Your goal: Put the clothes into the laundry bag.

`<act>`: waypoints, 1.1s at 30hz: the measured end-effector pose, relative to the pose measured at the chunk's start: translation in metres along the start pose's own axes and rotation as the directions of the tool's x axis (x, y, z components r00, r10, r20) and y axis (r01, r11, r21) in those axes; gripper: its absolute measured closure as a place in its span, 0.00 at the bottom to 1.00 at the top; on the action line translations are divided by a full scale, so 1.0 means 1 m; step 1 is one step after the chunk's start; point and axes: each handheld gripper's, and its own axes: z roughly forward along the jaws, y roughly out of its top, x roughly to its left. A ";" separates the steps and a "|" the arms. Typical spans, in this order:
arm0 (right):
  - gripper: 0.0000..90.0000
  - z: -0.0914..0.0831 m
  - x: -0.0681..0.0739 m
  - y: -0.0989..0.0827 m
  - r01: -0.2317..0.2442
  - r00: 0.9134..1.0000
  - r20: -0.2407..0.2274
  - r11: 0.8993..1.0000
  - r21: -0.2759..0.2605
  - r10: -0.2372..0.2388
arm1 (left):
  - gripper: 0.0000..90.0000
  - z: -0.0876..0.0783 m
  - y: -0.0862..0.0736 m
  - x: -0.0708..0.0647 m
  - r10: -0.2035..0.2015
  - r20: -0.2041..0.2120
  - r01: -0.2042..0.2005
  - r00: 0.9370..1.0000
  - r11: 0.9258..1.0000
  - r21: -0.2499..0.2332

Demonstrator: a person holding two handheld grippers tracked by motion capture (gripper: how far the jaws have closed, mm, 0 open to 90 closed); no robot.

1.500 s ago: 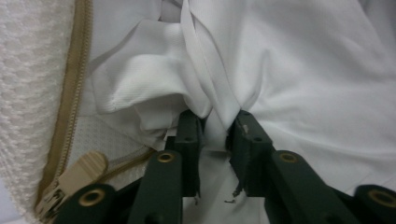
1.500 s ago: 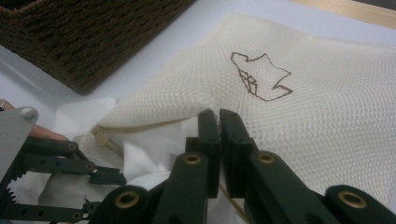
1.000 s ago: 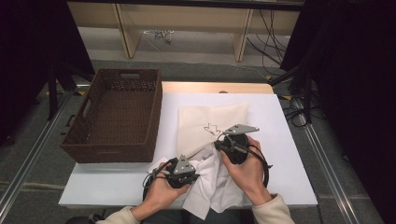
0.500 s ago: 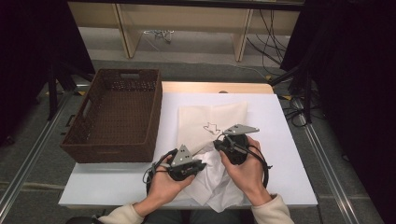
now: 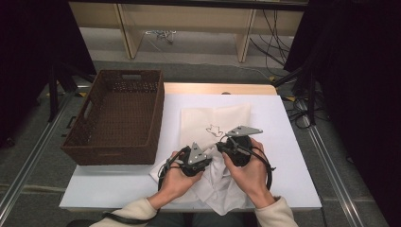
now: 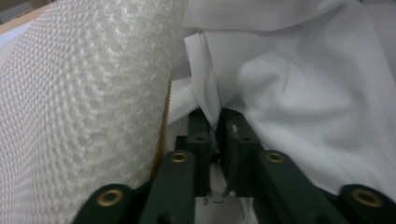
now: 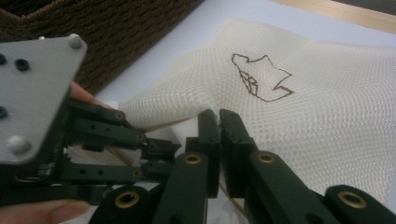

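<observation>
A cream mesh bag (image 5: 208,117) with a brown stitched outline lies flat on the white table (image 5: 288,142). A crumpled white cloth (image 5: 218,185) lies at the bag's near edge, between the person's hands. My right gripper (image 5: 220,146) is shut on the bag's near edge (image 7: 196,105), which it lifts a little. My left gripper (image 5: 212,157) sits close beside it, its jaws nearly together with a fold of the white cloth (image 6: 299,88) pinched between them; they have just been opening slightly. The mesh (image 6: 79,107) hangs right by the left jaw.
A dark brown wicker basket (image 5: 112,154) stands at the table's left side, close to the left hand. A wooden strip (image 5: 217,88) runs along the table's far edge. Cables lie on the floor beyond and to the right.
The left hand has moved right, toward the right gripper, and taken the white cloth with it. The right hand has kept still.
</observation>
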 end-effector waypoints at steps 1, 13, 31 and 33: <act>0.99 -0.001 0.000 0.000 -0.005 1.000 0.014 1.000 0.001 0.005 | 0.83 -0.004 -0.001 0.001 -0.009 0.007 0.009 1.000 1.000 0.001; 0.99 -0.003 0.001 0.000 -0.024 1.000 0.015 1.000 0.010 0.024 | 0.36 -0.065 -0.017 -0.009 -0.003 0.072 -0.001 0.997 0.999 0.047; 0.99 0.000 0.000 0.000 -0.014 1.000 0.012 1.000 0.011 0.014 | 0.68 -0.042 -0.049 -0.021 0.005 0.148 -0.037 0.989 0.975 0.217; 0.99 -0.001 0.000 0.000 -0.007 1.000 0.010 1.000 0.018 0.007 | 0.73 -0.041 -0.049 -0.021 -0.008 0.150 -0.025 0.989 0.976 0.217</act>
